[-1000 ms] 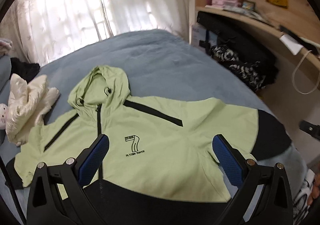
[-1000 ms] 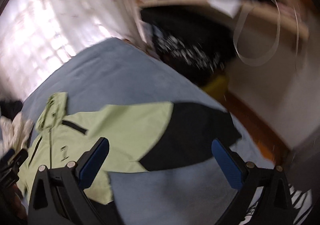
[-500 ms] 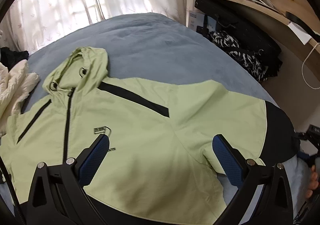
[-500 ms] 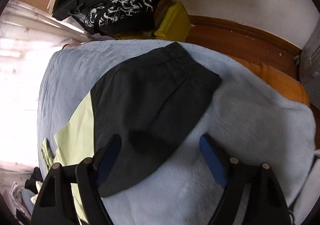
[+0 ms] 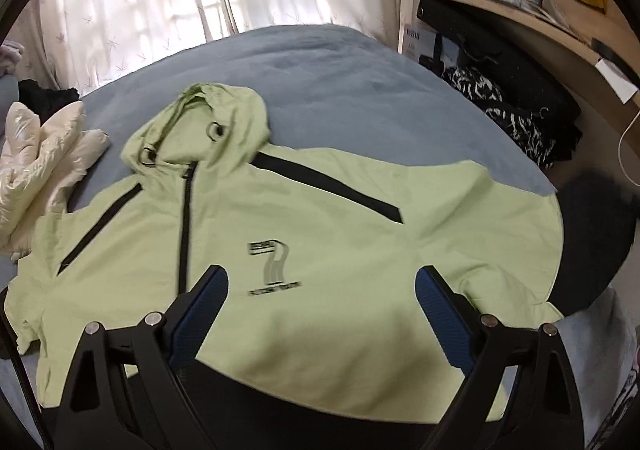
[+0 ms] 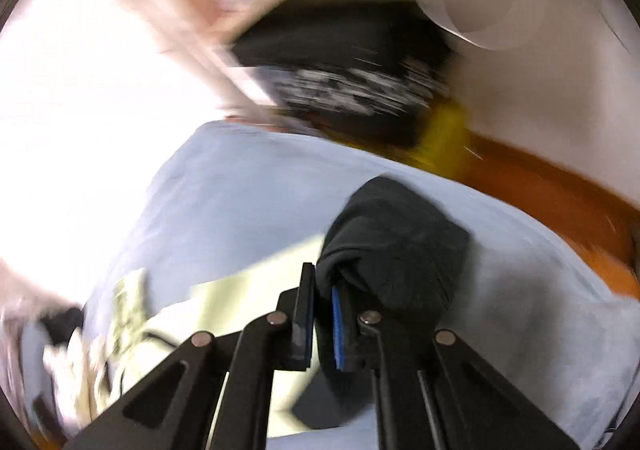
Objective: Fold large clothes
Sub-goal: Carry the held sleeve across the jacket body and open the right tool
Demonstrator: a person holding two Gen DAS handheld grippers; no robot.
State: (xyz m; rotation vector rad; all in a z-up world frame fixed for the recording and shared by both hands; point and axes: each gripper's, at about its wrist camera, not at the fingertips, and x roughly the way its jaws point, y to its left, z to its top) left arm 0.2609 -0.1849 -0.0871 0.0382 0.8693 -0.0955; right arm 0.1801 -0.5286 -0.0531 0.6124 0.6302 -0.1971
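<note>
A light green hooded jacket (image 5: 328, 250) with black trim lies spread face up on the blue-grey bed (image 5: 320, 70), hood toward the curtains. My left gripper (image 5: 320, 286) hovers over its chest near the printed logo; its jaws stand wide, are closing slightly, and hold nothing. The jacket's black sleeve end (image 5: 592, 238) is lifted and blurred at the right. In the right wrist view that black sleeve end (image 6: 400, 246) is bunched between the pads of my right gripper (image 6: 322, 286), which is shut on it above the bed (image 6: 520, 290).
A cream padded garment (image 5: 36, 158) lies at the bed's left side. Dark and patterned clothes (image 5: 512, 110) are piled under wooden shelves (image 5: 520, 6) on the right. Curtains (image 5: 160, 2) hang behind the bed. An orange bed frame (image 6: 560, 186) borders the mattress.
My right gripper closed on the black sleeve end and lifted it off the bed. My left gripper dropped closer to the jacket's chest and narrowed a little.
</note>
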